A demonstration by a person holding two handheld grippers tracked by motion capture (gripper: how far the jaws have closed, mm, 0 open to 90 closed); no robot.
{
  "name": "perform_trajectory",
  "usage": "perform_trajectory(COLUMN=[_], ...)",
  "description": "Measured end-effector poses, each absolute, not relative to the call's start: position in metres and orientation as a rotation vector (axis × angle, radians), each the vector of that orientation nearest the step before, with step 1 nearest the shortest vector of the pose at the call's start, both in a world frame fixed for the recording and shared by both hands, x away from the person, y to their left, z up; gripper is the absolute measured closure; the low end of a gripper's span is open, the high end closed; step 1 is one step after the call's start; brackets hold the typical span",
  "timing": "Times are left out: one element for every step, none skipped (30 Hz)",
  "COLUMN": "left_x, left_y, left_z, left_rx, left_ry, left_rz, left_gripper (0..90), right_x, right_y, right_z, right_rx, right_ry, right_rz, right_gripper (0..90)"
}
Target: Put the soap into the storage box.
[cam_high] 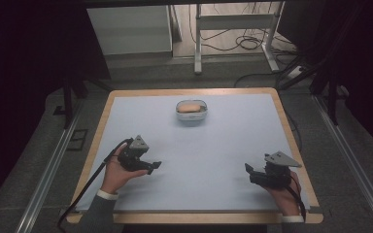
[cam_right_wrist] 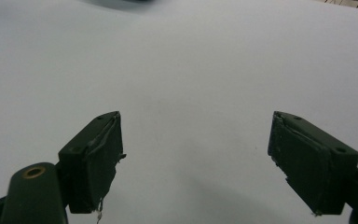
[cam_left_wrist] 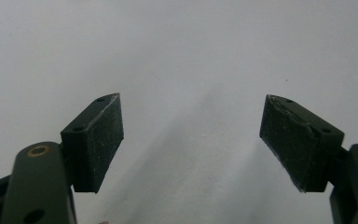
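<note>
A small clear container (cam_high: 192, 111) with an orange-tan item (cam_high: 191, 107) inside sits near the far middle of the pale blue mat (cam_high: 194, 145). My left gripper (cam_high: 155, 166) rests at the near left of the mat, held by a hand, its jaws pointing right. In the left gripper view the left gripper (cam_left_wrist: 191, 135) stands open over bare mat. My right gripper (cam_high: 248, 173) sits at the near right, jaws pointing left. In the right gripper view the right gripper (cam_right_wrist: 196, 158) is open with nothing between its pads.
The mat lies on a wooden-edged table (cam_high: 102, 121). Beyond the far edge are a white cabinet (cam_high: 131, 29), a white metal frame (cam_high: 233, 22) and floor cables (cam_high: 247, 43). Metal rails (cam_high: 48, 170) run along both sides of the table.
</note>
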State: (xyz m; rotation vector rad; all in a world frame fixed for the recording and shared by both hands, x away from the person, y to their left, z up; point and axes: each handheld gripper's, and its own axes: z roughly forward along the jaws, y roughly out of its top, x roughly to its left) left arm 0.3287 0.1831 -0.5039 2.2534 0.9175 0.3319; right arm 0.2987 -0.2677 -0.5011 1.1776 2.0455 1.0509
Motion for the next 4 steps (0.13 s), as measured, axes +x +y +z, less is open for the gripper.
perform_trajectory(left_x=[0.3287,0.3287,0.3284,0.3284], left_y=[0.1831,0.1831,0.1841,0.1841], left_z=[-0.5039,-0.5045,-0.5052,-0.5052], left_rx=[2.253,2.258,2.249,2.249], left_ry=[0.918,0.921,0.921,0.921], left_rz=[0.332,0.334,0.328,0.328], left_gripper=[21.5,21.2,21.3,21.2], right_x=[0.2996,0.3009,0.3025,0.3048], right_y=[-0.2674,-0.2670,-0.2664,-0.2656], right_z=[-0.5009,-0.5010,-0.5013,-0.5023], right_rx=[1.177,1.177,1.180,1.182], right_ry=[2.043,2.043,2.045,2.047], right_rz=[1.057,1.064,1.068,1.072], right_gripper=[17.6,17.3,16.9,16.1])
